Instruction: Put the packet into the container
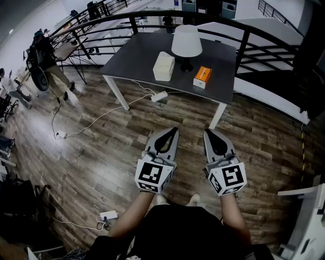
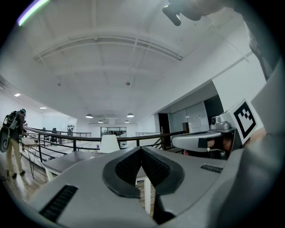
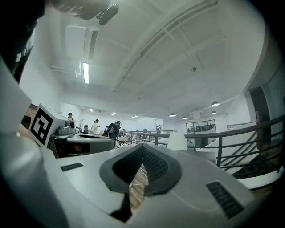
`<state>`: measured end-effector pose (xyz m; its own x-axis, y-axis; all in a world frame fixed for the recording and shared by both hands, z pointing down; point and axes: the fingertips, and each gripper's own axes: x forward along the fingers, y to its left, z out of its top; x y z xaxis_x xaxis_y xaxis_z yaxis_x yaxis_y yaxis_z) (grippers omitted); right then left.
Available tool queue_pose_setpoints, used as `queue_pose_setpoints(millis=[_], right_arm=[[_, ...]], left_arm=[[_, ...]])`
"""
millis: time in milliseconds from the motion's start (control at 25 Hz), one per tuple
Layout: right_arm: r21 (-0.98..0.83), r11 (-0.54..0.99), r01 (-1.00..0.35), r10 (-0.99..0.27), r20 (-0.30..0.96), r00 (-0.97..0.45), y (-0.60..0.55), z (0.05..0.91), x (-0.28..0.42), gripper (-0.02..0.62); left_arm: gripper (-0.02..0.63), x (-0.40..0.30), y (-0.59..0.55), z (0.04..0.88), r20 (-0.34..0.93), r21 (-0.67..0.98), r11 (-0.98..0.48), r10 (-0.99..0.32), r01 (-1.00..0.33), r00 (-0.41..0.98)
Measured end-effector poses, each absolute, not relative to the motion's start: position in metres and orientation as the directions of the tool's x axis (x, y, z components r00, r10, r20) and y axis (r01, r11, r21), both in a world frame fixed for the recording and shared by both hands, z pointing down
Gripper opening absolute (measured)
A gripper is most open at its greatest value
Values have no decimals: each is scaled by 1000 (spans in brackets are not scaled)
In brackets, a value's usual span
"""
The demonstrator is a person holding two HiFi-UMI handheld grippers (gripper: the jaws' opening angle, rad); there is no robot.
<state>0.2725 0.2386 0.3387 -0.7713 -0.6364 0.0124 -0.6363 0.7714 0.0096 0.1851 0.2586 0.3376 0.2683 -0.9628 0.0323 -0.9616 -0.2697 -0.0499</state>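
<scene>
Pre-approach, nothing grasped. Left claw (image 1: 172, 133) and right claw (image 1: 208, 134) both closed, empty, lower centre. Next, probably: reach the tabletop (image 1: 137, 56) at upper centre, open on the orange packet (image 1: 202, 76), carry it to the white container (image 1: 164, 66).

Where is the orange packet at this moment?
In the head view, the orange packet lies on the dark table, just right of the lamp.

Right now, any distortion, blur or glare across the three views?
Head view: heavy fisheye bows the railing; table and lamp sharp, the person at left smeared. Left gripper view: black round vignette, strip light flares with colour fringe top left. Right gripper view: same vignette, ceiling light blown out.
</scene>
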Motion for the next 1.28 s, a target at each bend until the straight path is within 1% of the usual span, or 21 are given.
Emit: queue_pose_setpoints(millis=[440,760,920,1120,1280], right_arm=[[0,771,-637,-637,23,-771,237,343,282,5],[-3,784,-621,-620,34,-783,222,354,317,5],[-41,775,-631,-629,41,-776,210,364,338,5],[-74,779,-623,-620,56,-783,201,377,343,5],[-86,780,-620,-617,60,-785,191,381,335,6]], left_arm=[[8,193,256,341,41,-46,-259,-965,-965,258],[8,226,247,349,48,-47,-229,-973,-972,227],[8,243,245,357,64,-59,-210,-976,-976,206],[8,245,244,365,94,-78,-186,-979,-979,179],[8,236,239,366,98,-75,-170,-982,-983,162]])
